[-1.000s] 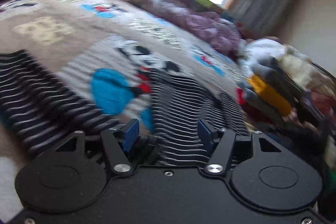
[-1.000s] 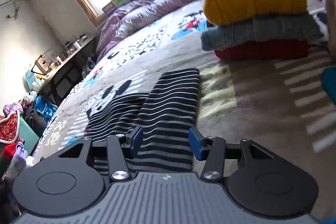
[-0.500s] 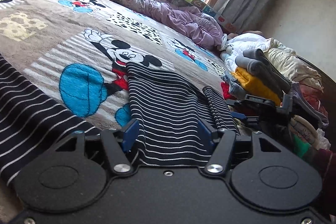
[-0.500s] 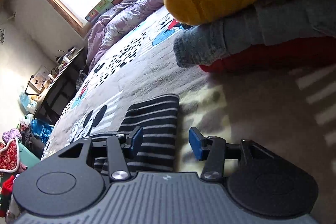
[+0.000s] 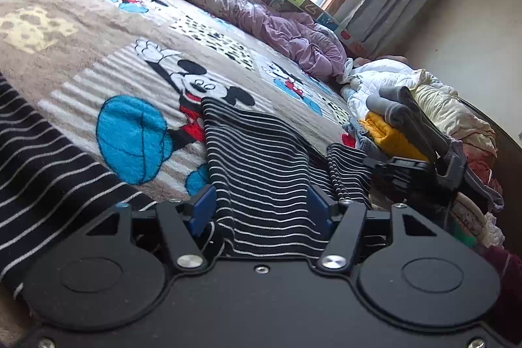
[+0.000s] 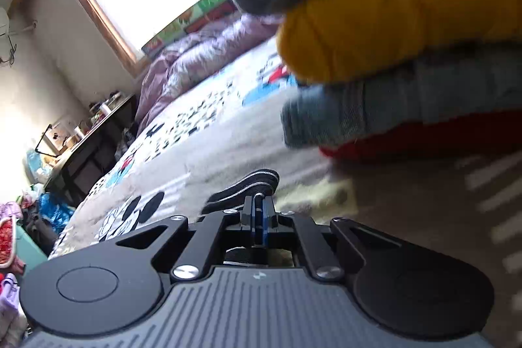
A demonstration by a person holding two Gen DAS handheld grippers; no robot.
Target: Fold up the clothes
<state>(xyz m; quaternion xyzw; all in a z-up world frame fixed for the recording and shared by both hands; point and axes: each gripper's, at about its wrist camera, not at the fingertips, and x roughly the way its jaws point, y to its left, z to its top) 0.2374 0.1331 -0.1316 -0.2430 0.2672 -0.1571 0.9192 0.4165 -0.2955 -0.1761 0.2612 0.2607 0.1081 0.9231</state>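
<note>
The right gripper (image 6: 260, 211) has clamped its blue pads onto the folded edge of the black-and-white striped garment (image 5: 261, 165); half a second ago its jaws stood wide above it. The left gripper (image 5: 261, 209) stays wide open, the striped cloth lying between its fingers on the Mickey Mouse blanket (image 5: 98, 61). The stack of folded clothes (image 6: 407, 54) now looms closer in the right view
</note>
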